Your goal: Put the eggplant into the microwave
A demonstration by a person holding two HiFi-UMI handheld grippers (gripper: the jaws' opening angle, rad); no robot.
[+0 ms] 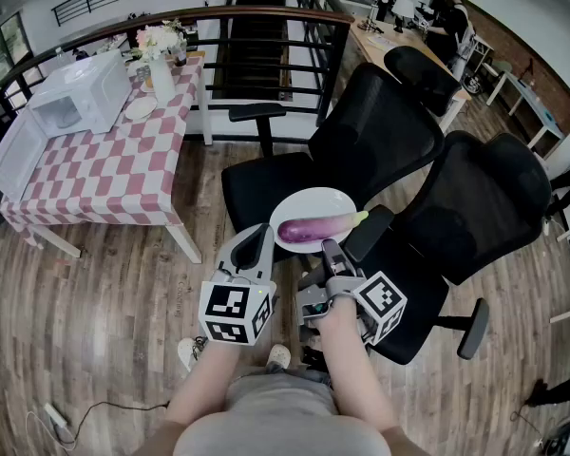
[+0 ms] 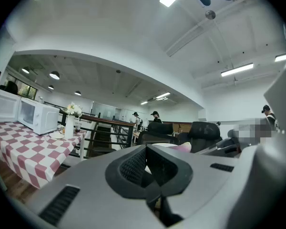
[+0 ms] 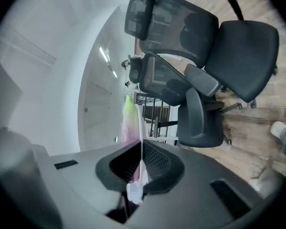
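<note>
A purple eggplant (image 1: 318, 226) with a pale green stem lies on a white plate (image 1: 299, 205), held above a black office chair. My right gripper (image 1: 330, 248) is shut on the plate's near rim. In the right gripper view the plate (image 3: 142, 128) shows edge-on between the pads, with the eggplant (image 3: 129, 123) on its left side. My left gripper (image 1: 258, 242) hangs just left of the plate, shut, with nothing in it; its pads meet in the left gripper view (image 2: 147, 163). The white microwave (image 1: 81, 93) stands on the checkered table at far left, its door (image 1: 14, 155) swung open.
Two black office chairs (image 1: 380, 136) (image 1: 484, 207) stand right under and beyond the plate. The red-and-white checkered table (image 1: 114, 164) also carries a flower vase (image 1: 161, 69) and a small dish (image 1: 140, 108). A curved railing (image 1: 256, 27) runs behind. People stand at desks at the back right.
</note>
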